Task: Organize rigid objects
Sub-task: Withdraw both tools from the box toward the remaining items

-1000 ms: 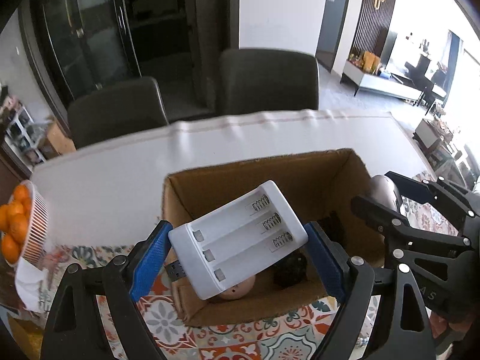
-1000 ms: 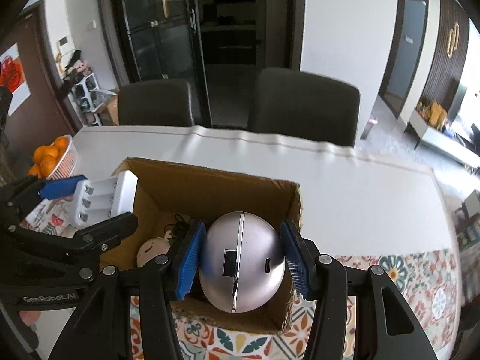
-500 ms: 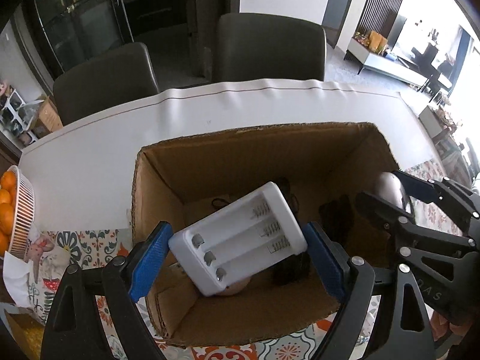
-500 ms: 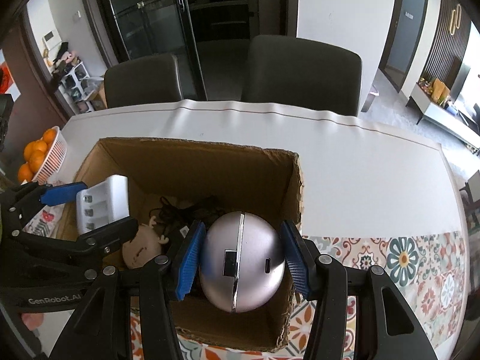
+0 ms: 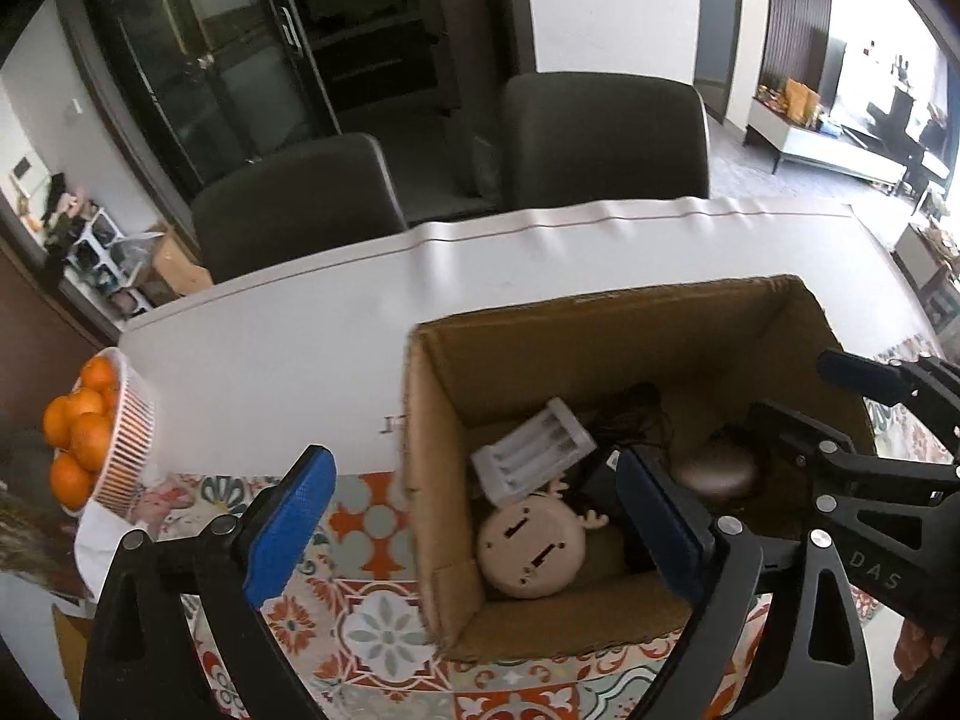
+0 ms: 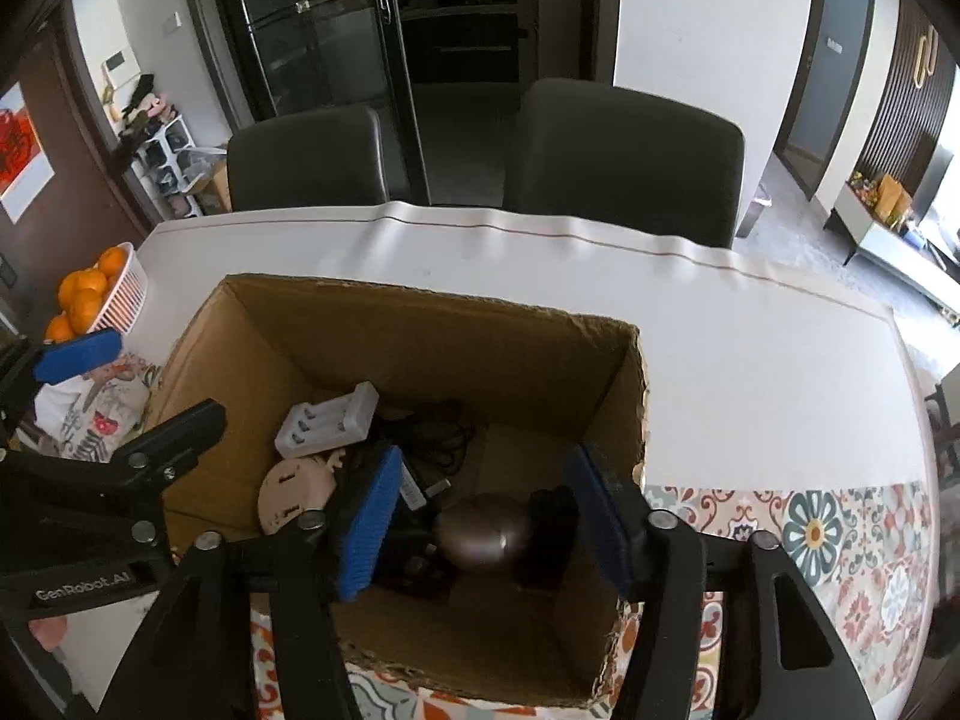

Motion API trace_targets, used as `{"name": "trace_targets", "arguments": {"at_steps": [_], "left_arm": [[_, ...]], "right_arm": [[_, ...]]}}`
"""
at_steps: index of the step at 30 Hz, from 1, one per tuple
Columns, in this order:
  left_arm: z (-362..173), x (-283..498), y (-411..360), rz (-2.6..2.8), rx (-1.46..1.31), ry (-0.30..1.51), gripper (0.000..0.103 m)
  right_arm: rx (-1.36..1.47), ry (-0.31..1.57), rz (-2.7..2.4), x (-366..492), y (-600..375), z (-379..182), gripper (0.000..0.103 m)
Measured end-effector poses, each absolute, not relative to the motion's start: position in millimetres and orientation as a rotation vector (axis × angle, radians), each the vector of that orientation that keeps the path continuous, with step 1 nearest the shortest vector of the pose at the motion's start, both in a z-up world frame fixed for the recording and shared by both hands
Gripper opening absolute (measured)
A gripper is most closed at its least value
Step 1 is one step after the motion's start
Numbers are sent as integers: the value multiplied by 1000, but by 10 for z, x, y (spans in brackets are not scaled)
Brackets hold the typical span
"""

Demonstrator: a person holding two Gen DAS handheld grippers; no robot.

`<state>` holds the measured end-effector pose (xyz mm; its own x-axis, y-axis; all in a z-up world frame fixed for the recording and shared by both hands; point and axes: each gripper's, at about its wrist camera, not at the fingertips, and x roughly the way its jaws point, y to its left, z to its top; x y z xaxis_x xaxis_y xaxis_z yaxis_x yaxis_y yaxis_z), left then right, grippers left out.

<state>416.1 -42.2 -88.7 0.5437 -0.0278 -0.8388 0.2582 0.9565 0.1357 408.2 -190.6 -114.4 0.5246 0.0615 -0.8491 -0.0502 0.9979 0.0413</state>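
Left claw [image 5: 474, 516]: lower centre of the left view, blue pads spread wide, nothing between them. One pad hangs over the patterned cloth [image 5: 372, 618], the other over the box [image 5: 600, 312] interior; the wide gap suggests a finished drop.

Right claw [image 6: 480, 522]: lower centre of the right view, pads likewise apart and empty, both above the box's near right corner.

Charger [image 5: 531, 456]: white, three battery slots, lying tilted in the box, leaning on the round toy [image 5: 531, 552] and dark cables [image 5: 630, 420]. It rests where it fell, not laid flat.

Dome [image 6: 483, 531]: silver, rounded, on the box floor between the right claw's pads, beside a dark block [image 6: 549, 534]. It looks blurred, so whether it has settled cannot be told.

Box: open cardboard, centre of both views, straddling cloth and white table [image 6: 750, 372]. It serves as the collecting bin, so items lie heaped rather than sorted.

Basket [image 5: 129, 438]: left edge of the left view, white, holding oranges [image 5: 78, 432]; apart from the box, untouched.

Chairs [image 6: 624, 150]: two, dark, upper centre, behind the table.
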Motion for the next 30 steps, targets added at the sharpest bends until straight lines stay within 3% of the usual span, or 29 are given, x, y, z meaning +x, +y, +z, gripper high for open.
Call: {"name": "trace_targets", "arguments": {"at_steps": [30], "left_arm": [[-498,2756,-516,-131,245,809,103]], "right_arm": [[35,895,27,2754,-2067,-749,68]]}}
